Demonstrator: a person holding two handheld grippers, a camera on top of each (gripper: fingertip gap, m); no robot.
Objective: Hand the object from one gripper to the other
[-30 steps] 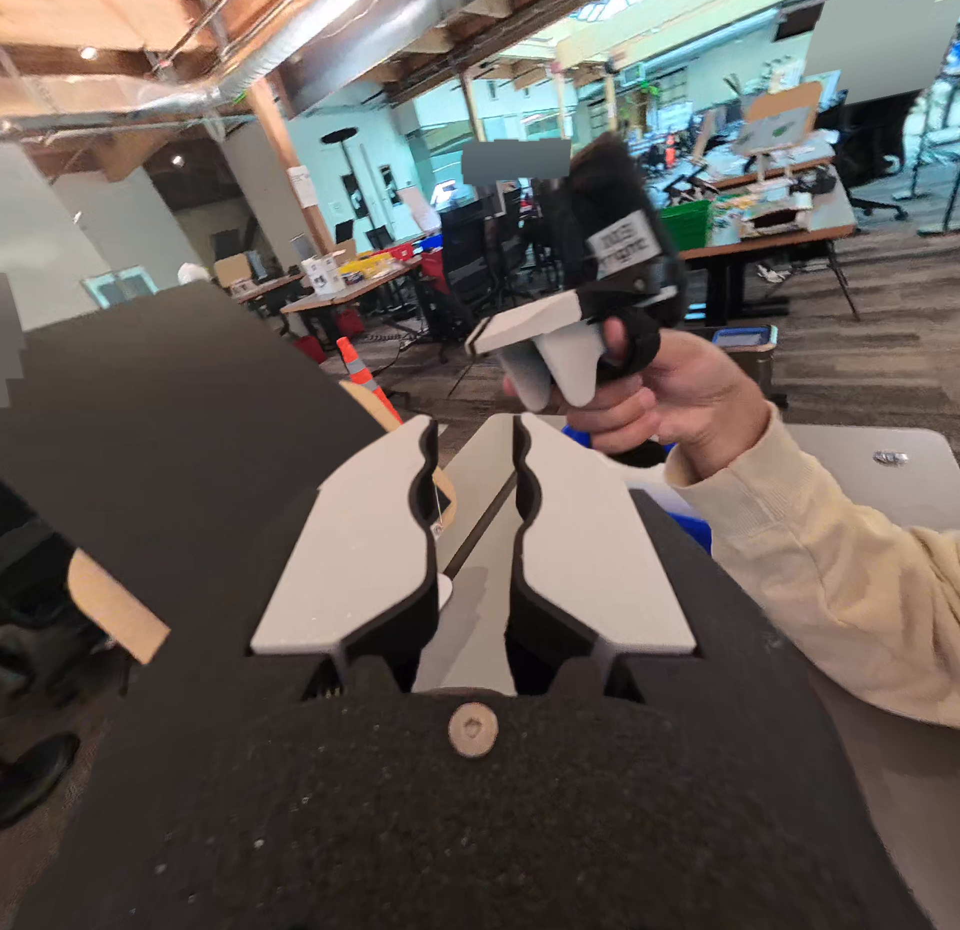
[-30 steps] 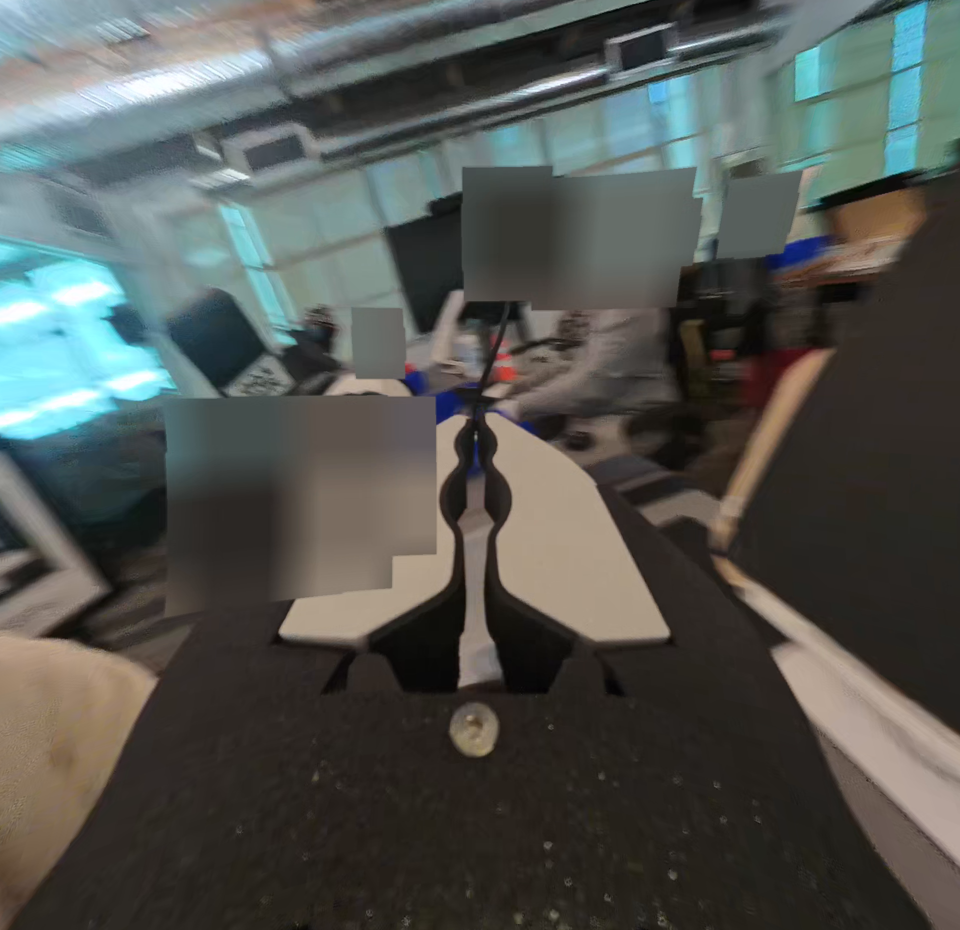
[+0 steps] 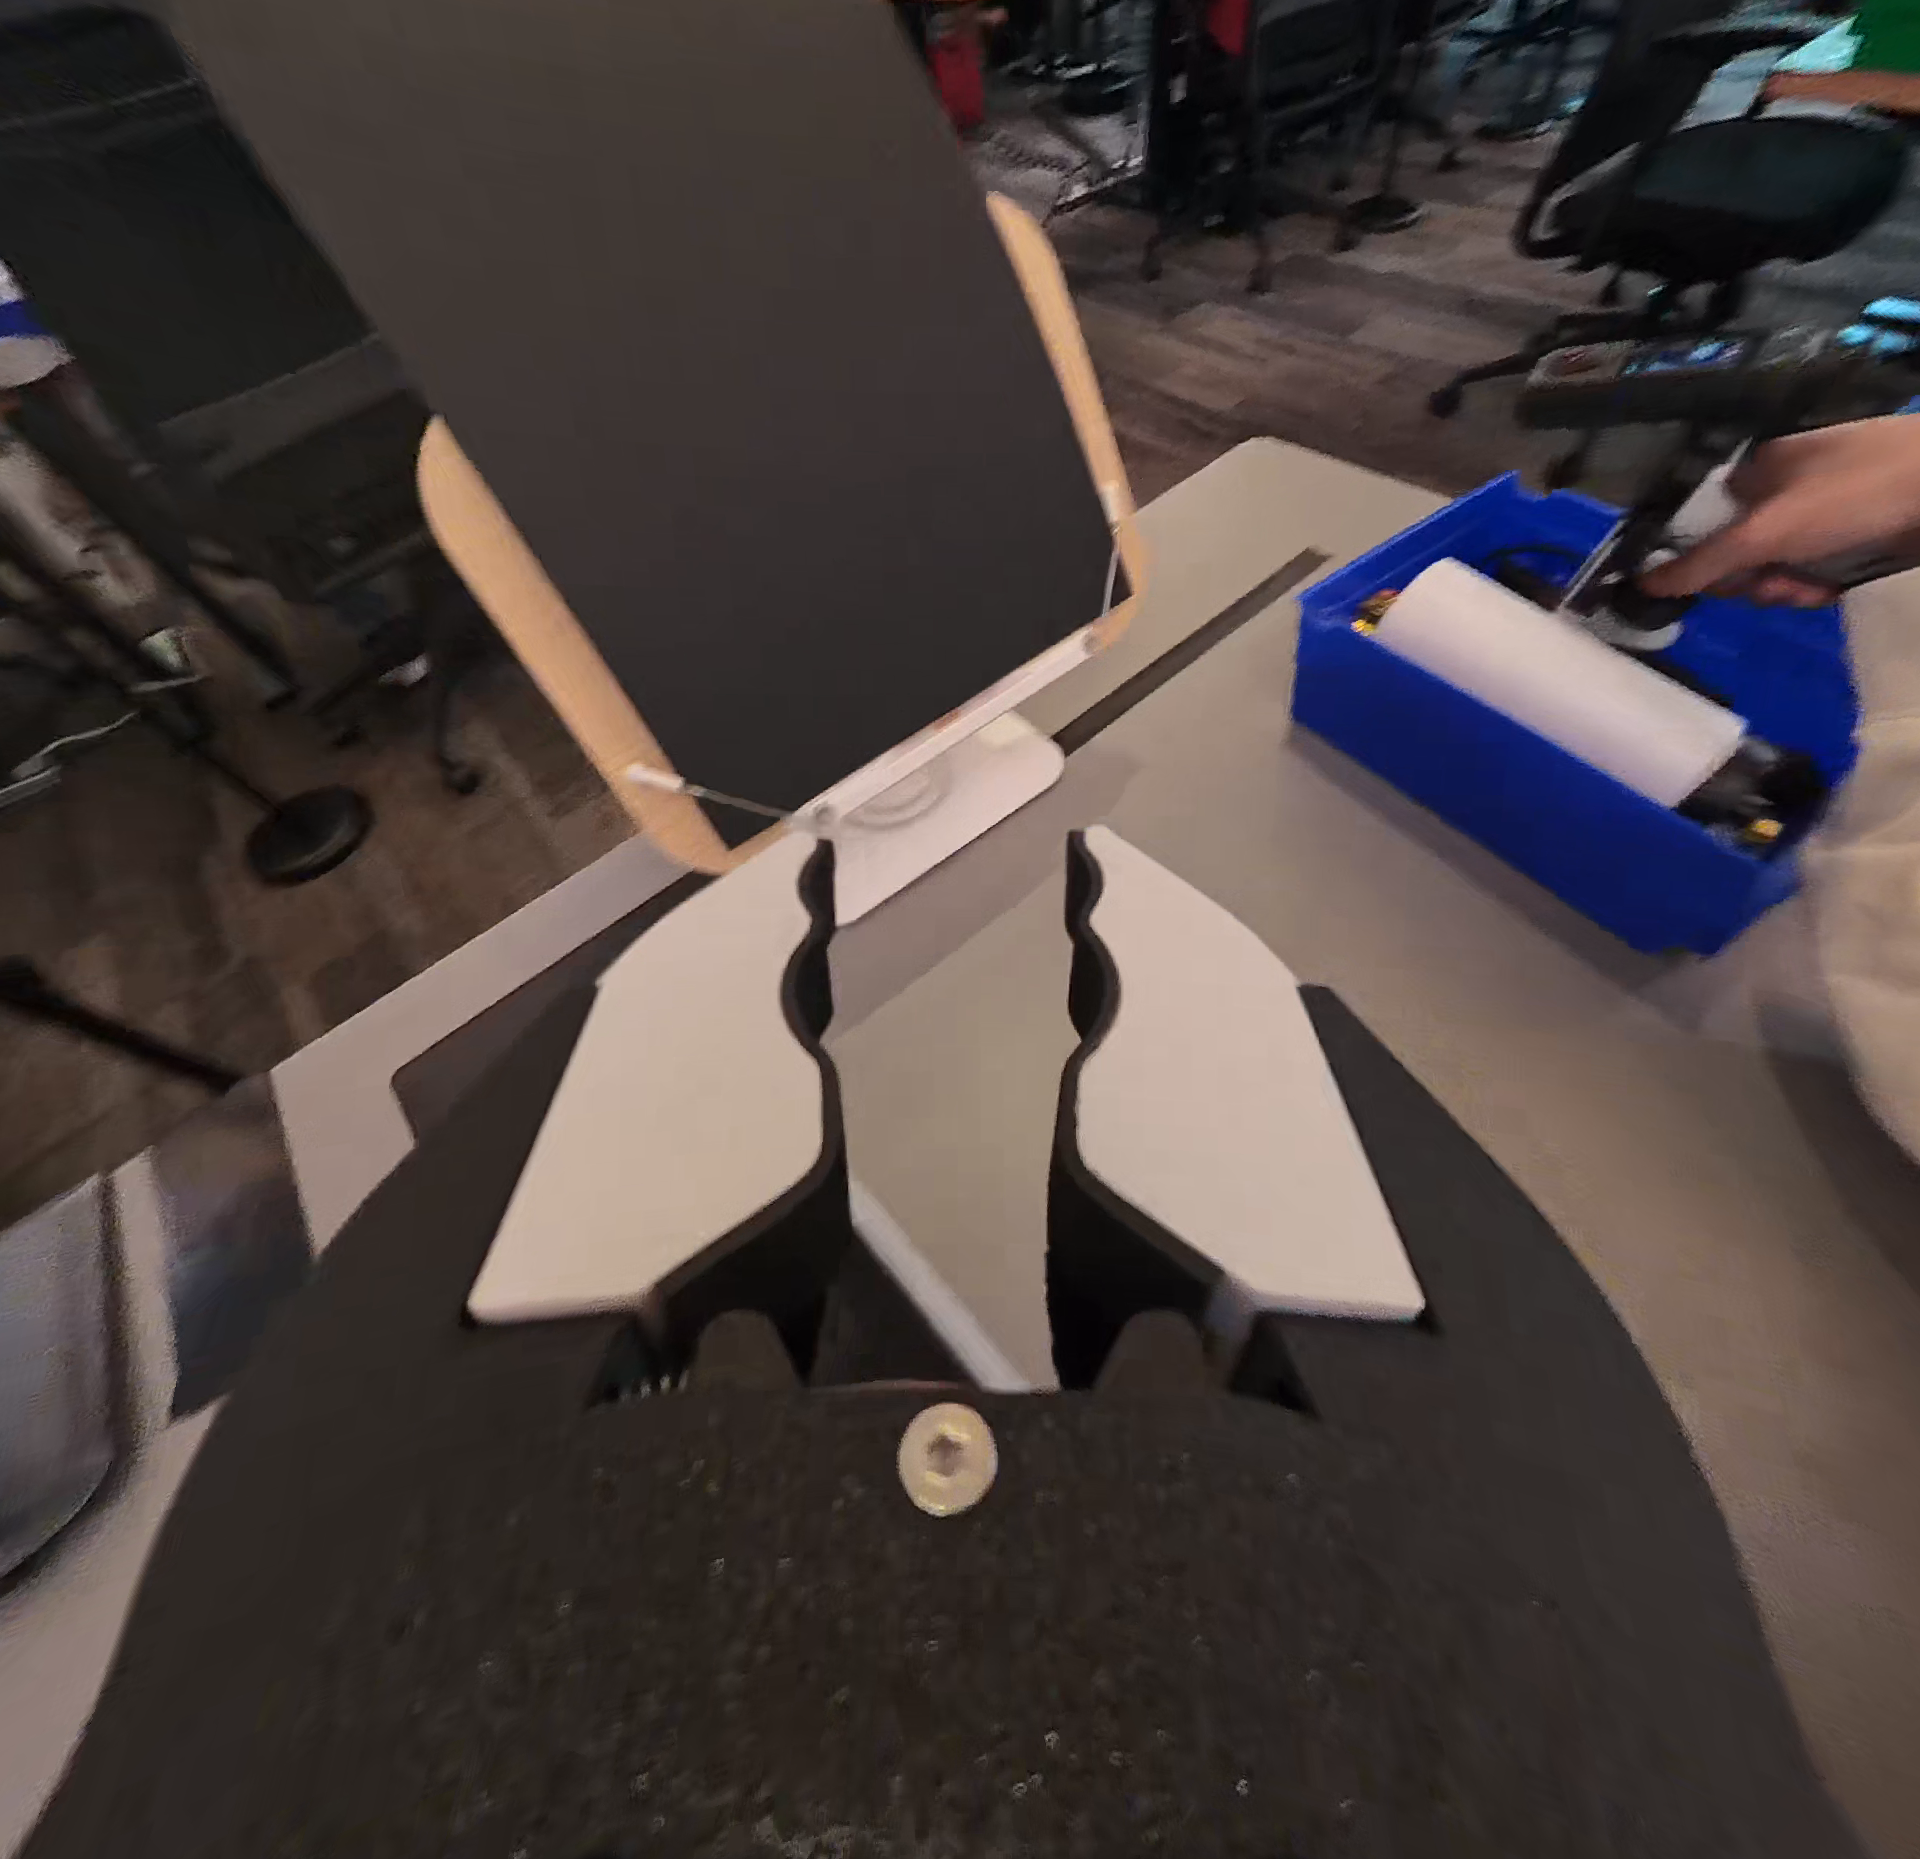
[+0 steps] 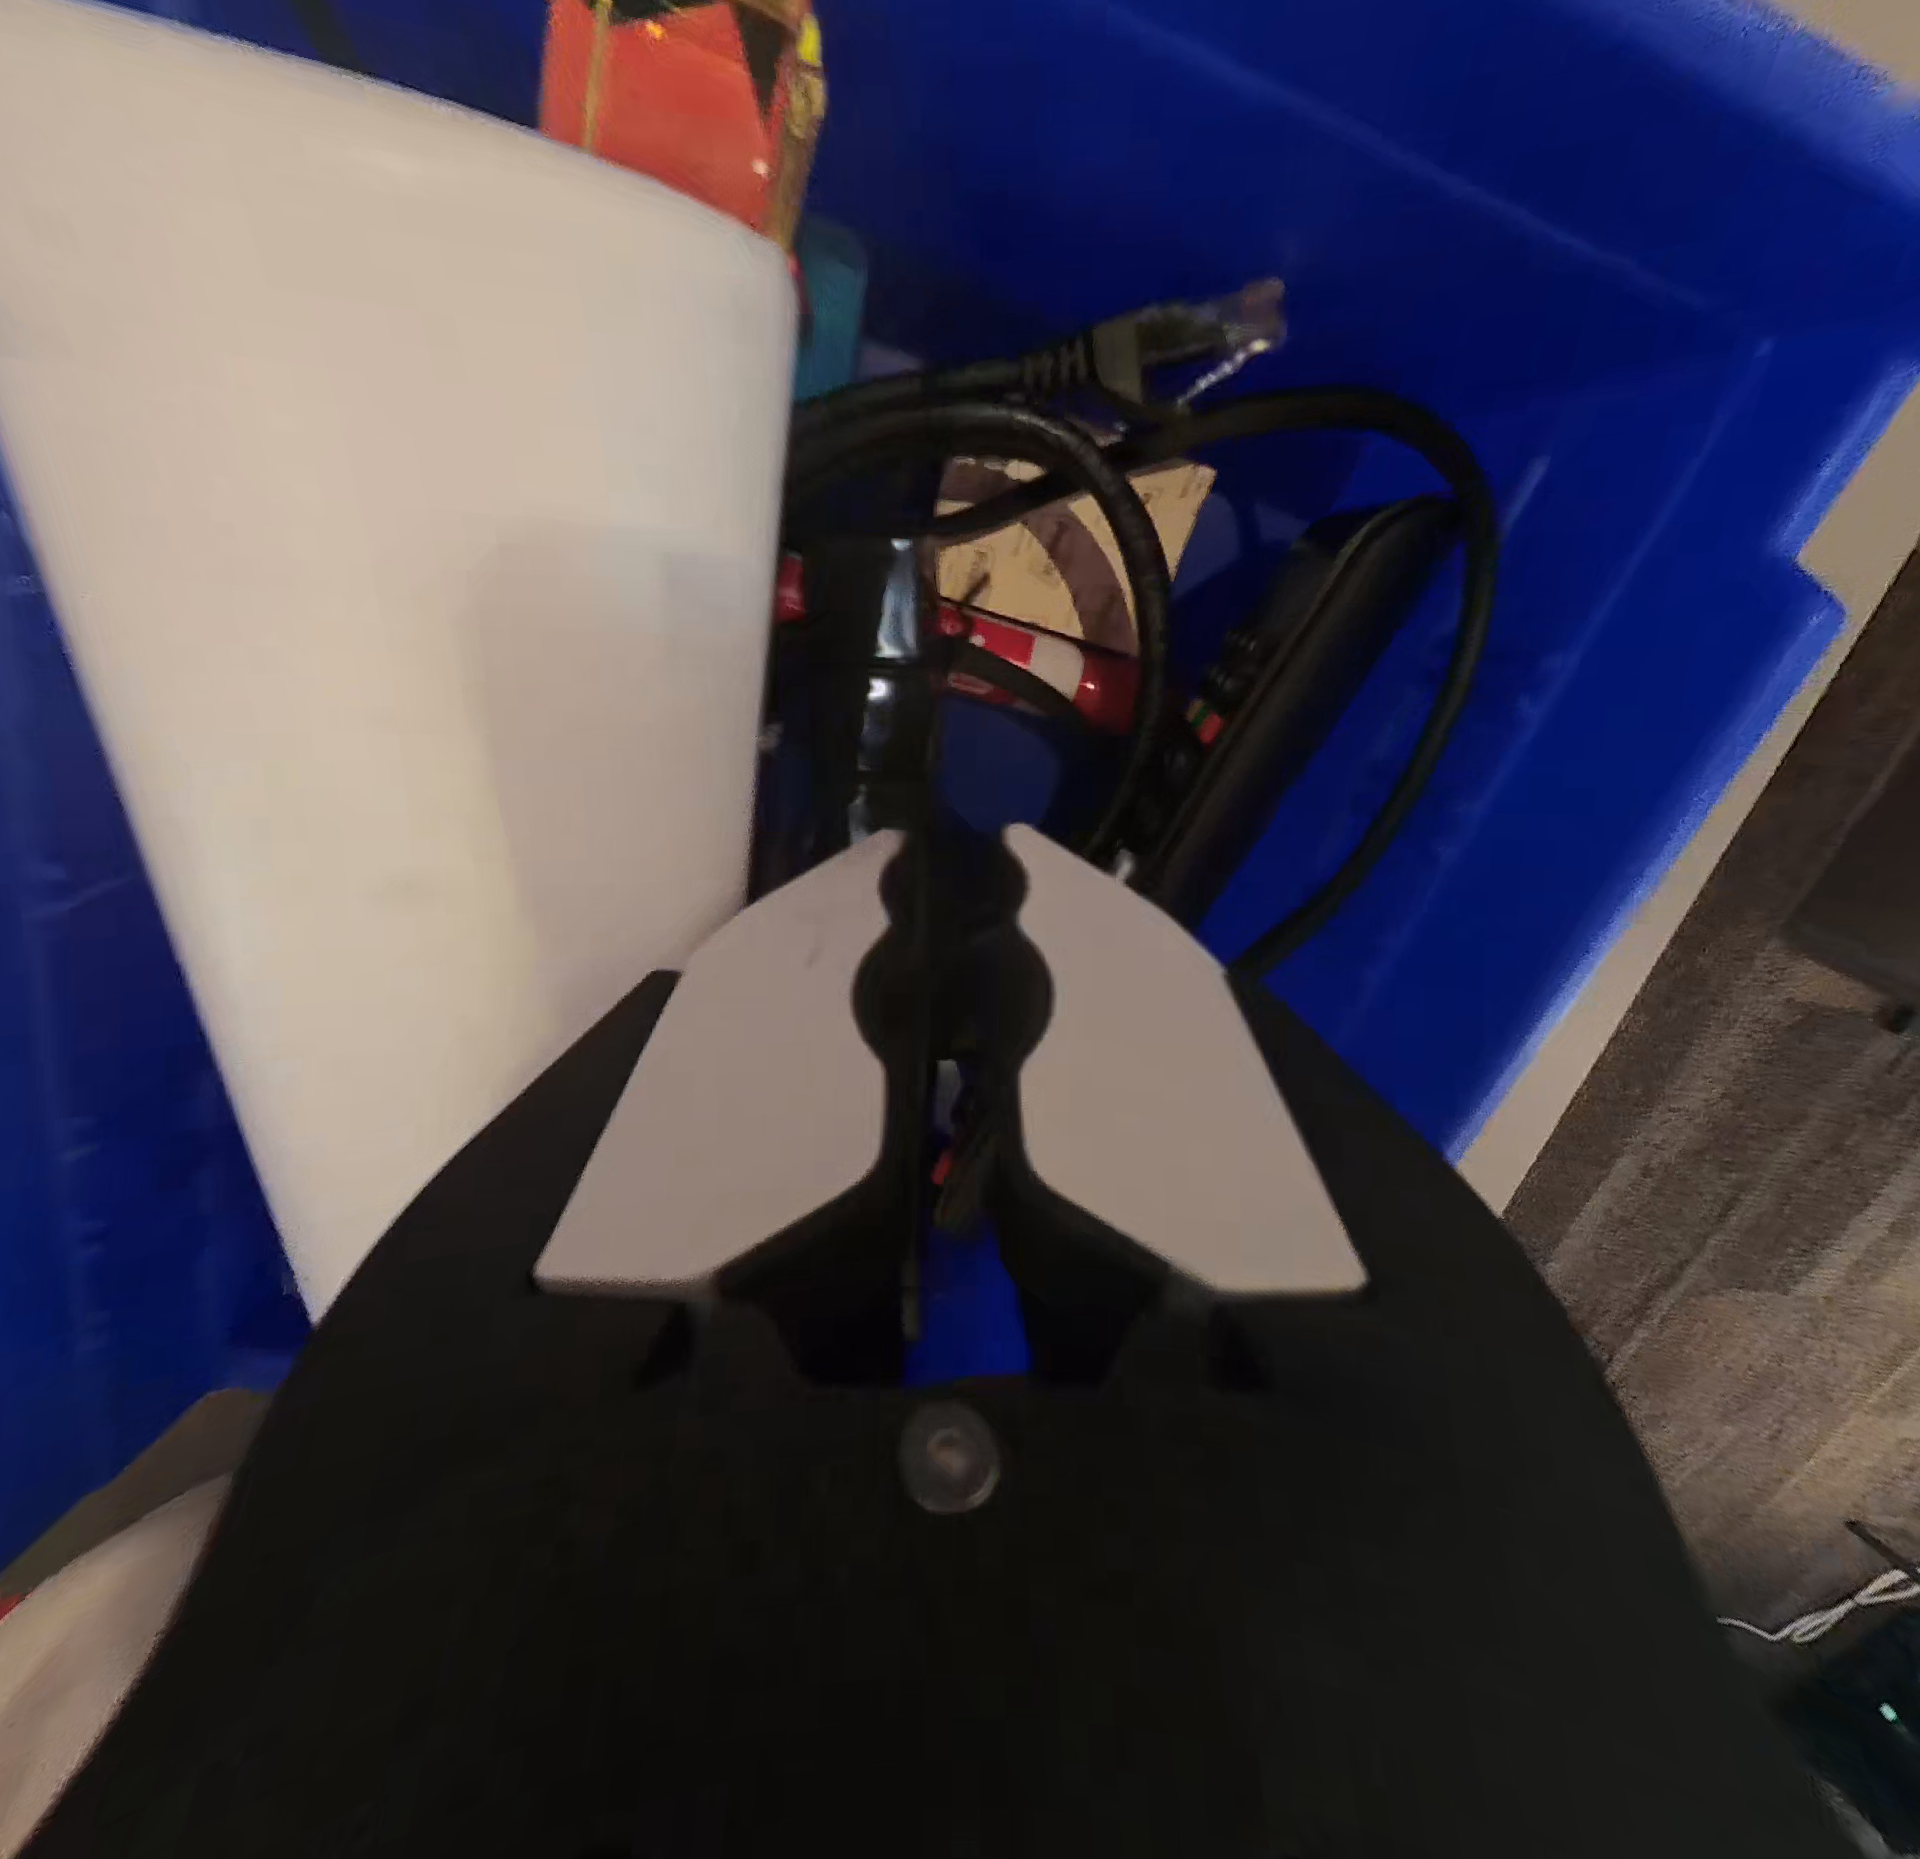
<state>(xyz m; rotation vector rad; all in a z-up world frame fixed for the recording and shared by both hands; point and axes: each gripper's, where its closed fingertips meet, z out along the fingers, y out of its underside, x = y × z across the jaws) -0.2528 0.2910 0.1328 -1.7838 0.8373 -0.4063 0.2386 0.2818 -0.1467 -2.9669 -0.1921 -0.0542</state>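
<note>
A second ago the right gripper [image 4: 951,853] was raised in the air before the left one; now it is reaching down into the blue bin [image 4: 1507,251], and the left gripper [image 3: 948,859] is pointing down at the grey table [image 3: 1558,1134] rather than out across the room. The black board [image 3: 665,355] with tan edges is standing at the table's far edge, just beyond the left fingers, which are sitting well apart with nothing between them. In the bin, the white roll [image 4: 416,562] is lying along one wall. Beside it the black cable [image 4: 1299,427] is looping (its plug end up near the wall). The right fingers are nearly closed, pinching a thin black strand [image 4: 916,978], apparently part of that cable.
</note>
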